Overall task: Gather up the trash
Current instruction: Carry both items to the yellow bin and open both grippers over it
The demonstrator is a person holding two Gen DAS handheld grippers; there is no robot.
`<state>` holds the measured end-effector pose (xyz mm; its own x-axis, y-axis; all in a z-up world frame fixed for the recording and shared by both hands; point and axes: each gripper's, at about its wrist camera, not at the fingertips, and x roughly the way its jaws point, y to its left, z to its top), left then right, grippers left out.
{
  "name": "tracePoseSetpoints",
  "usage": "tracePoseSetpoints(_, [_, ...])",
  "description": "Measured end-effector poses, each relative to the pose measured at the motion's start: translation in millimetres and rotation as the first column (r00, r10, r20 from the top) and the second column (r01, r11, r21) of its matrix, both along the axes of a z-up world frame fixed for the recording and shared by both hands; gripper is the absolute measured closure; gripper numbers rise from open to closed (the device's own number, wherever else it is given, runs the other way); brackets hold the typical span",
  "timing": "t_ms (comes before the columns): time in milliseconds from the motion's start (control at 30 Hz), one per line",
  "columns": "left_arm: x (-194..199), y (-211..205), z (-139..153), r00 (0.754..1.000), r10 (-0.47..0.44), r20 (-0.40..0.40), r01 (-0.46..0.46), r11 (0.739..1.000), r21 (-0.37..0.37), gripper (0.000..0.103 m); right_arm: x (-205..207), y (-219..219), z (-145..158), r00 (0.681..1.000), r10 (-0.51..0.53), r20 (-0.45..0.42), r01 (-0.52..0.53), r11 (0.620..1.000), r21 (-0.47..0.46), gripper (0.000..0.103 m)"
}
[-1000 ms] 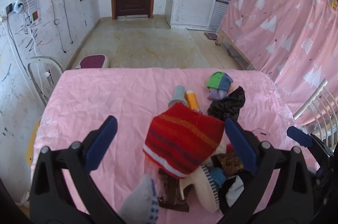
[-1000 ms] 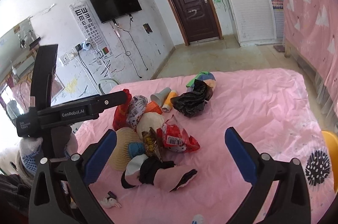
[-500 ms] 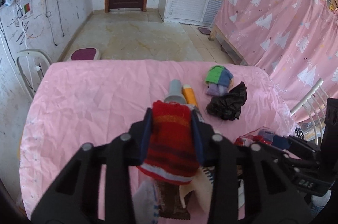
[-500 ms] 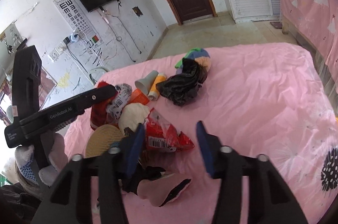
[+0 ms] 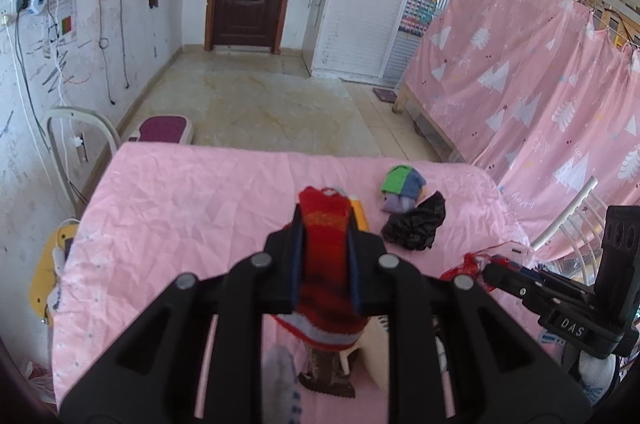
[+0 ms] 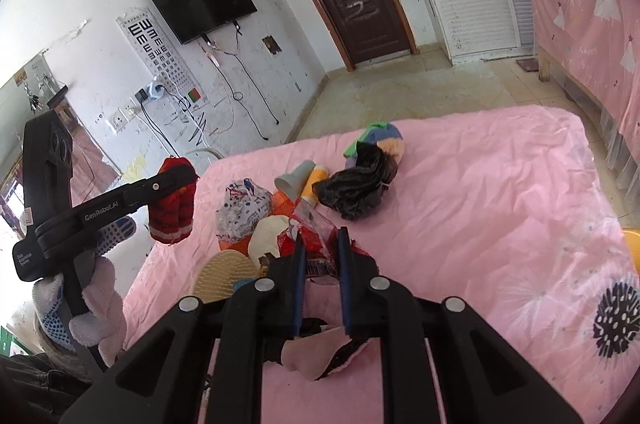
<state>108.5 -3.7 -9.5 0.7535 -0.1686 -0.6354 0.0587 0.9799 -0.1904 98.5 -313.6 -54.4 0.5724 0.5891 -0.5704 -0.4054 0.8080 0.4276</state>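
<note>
Left tongs closing on a red striped knit sock, pads pressed against both its sides, sock hanging clear above the pink-covered surface. Below it: a brown wrapper and a pale cup-shaped piece; further out sit a crumpled black bag and a green-blue cloth bundle, just beside each other. Right tongs at the right edge, touching a red snack packet.
</note>
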Motion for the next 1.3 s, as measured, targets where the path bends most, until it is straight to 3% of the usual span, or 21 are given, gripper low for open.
tracePoseSetpoints(233, [-8.4, -28.5, 21.6, 0.998, -0.046, 0.042, 0.046, 0.999, 0.017, 0.086, -17.0, -37.3, 25.8, 0.995, -0.057, 0.086, 0.053, 0.998, 0.045, 0.099])
tracePoseSetpoints(467, [-2.0, -93.4, 37.0, 0.982, -0.183, 0.048, 0.183, 0.983, 0.008, 0.086, -30.2, -97.6, 42.7, 0.975, -0.163, 0.151, 0.153, 0.985, 0.075, 0.099])
tracePoseSetpoints(667, [13.8, -163.1, 37.2, 0.934, -0.356, 0.000, 0.355, 0.931, -0.084, 0.086, -39.5, -154.4, 44.3, 0.951, -0.249, 0.181, 0.244, 0.968, 0.052, 0.099])
tracePoseSetpoints(767, [18.7, -193.8, 36.3, 0.917, -0.399, -0.007, 0.397, 0.913, -0.093, 0.086, -43.7, -182.5, 43.9, 0.938, -0.286, 0.196, 0.286, 0.958, 0.030, 0.099])
tracePoseSetpoints(1100, [39.0, -296.2, 27.3, 0.858, -0.511, -0.052, 0.494, 0.849, -0.186, 0.086, -46.6, -262.4, 11.3, 0.905, -0.394, 0.162, 0.401, 0.916, -0.012, 0.098])
tracePoseSetpoints(1300, [46.2, -353.1, 17.5, 0.832, -0.547, -0.091, 0.529, 0.832, -0.168, 0.085, -52.0, -291.8, -8.3, 0.894, -0.429, 0.129, 0.431, 0.902, 0.014, 0.098])
